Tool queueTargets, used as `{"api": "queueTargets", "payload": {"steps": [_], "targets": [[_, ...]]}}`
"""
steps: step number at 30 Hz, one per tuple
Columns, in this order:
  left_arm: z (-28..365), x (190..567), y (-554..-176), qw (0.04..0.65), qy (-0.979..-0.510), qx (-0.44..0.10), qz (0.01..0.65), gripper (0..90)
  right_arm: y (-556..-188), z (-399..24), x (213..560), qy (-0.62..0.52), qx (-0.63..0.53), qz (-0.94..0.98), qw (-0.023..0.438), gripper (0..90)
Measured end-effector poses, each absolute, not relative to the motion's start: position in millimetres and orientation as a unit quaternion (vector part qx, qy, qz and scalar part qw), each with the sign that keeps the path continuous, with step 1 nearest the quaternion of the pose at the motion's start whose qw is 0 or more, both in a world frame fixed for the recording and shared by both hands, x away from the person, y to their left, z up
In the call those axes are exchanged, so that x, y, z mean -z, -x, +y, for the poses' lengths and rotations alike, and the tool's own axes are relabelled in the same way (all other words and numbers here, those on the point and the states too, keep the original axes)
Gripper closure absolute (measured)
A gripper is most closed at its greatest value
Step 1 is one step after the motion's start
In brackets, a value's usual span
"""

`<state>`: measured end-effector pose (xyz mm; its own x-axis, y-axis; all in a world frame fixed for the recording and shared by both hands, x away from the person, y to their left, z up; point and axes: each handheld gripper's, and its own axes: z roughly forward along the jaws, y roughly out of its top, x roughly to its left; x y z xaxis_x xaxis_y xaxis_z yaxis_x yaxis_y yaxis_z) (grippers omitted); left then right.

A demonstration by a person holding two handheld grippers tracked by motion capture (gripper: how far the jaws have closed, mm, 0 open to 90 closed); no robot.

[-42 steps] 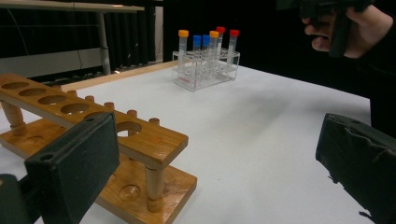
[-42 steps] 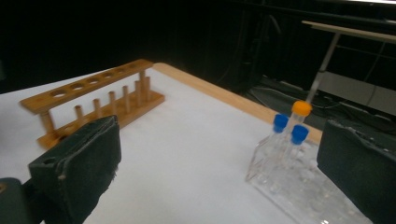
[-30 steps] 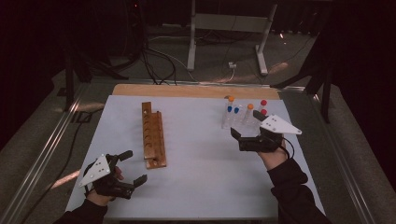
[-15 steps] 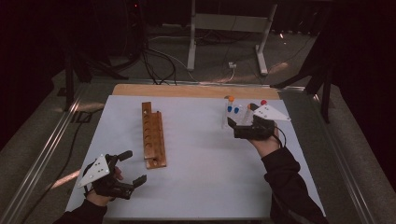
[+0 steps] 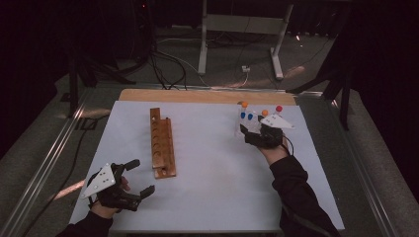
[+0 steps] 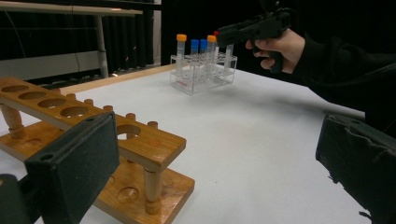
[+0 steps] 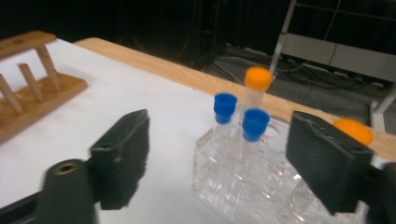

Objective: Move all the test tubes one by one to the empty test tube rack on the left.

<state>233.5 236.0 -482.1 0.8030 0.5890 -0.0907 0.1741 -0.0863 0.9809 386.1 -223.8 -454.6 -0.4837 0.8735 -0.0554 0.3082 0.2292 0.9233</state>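
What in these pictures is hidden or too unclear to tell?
- Red-capped tube: in the left gripper view, the right tongs cover it.
- Clear rack: the right gripper view's bottom edge cuts it off.
- Tube contents: too small in the high view.
- Wooden rack: the left edge cuts it off.

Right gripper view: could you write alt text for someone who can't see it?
The right gripper has two black jaws open around a clear rack of capped tubes, two blue-capped tubes between them, not touching. An orange-capped tube stands behind; a wooden rack sits at left on the white table.
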Motion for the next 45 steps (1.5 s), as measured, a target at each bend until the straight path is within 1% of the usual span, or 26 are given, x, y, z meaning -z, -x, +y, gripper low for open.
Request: {"api": "queueTargets", "payload": {"steps": [10, 12, 13, 14, 16, 20, 25, 30, 34, 36, 40, 45], "targets": [[236.1, 482.0, -233.2, 0.622, -0.718, -0.167, 0.265, 0.6, -398.4, -226.7, 469.2, -0.437, -0.446, 0.723, 0.297, 41.0], [236.0, 482.0, -233.1, 0.621, -0.718, -0.167, 0.265, 0.6, -400.7, -226.8, 470.7, -0.442, -0.443, 0.721, 0.297, 45.1], [235.9, 482.0, -233.0, 0.621, -0.718, -0.168, 0.265, 0.6, -403.3, -227.3, 472.7, -0.447, -0.438, 0.721, 0.298, 49.0], [235.9, 482.0, -233.0, 0.622, -0.718, -0.168, 0.265, 0.6, -403.3, -227.3, 472.7, -0.447, -0.438, 0.721, 0.298, 49.0], [236.1, 482.0, -233.0, 0.621, -0.718, -0.168, 0.264, 0.6, -407.8, -228.8, 475.1, -0.456, -0.438, 0.718, 0.291, 54.6], [236.4, 482.0, -233.1, 0.621, -0.718, -0.168, 0.264, 0.6, -411.7, -228.7, 476.4, -0.46, -0.432, 0.719, 0.29, 57.7], [236.2, 482.2, -233.0, 0.621, -0.719, -0.168, 0.264, 0.5, -416.8, -226.8, 476.4, -0.463, -0.434, 0.717, 0.289, 64.3], [236.4, 482.1, -232.9, 0.623, -0.717, -0.168, 0.264, 0.6, -420.0, -225.2, 478.2, -0.468, -0.428, 0.718, 0.286, 66.9], [236.5, 482.2, -233.0, 0.621, -0.718, -0.168, 0.264, 0.6, -421.2, -223.7, 481.2, -0.471, -0.424, 0.719, 0.284, 73.7], [236.4, 482.3, -233.0, 0.622, -0.718, -0.167, 0.264, 0.6, -421.6, -223.2, 481.7, -0.474, -0.423, 0.718, 0.284, 75.6], [236.6, 482.2, -233.0, 0.622, -0.718, -0.167, 0.264, 0.6, -422.6, -225.2, 481.4, -0.476, -0.427, 0.716, 0.279, 76.4], [236.4, 482.3, -233.0, 0.621, -0.718, -0.167, 0.264, 0.6, -420.2, -226.2, 474.5, -0.468, -0.432, 0.716, 0.285, 76.8]]}}
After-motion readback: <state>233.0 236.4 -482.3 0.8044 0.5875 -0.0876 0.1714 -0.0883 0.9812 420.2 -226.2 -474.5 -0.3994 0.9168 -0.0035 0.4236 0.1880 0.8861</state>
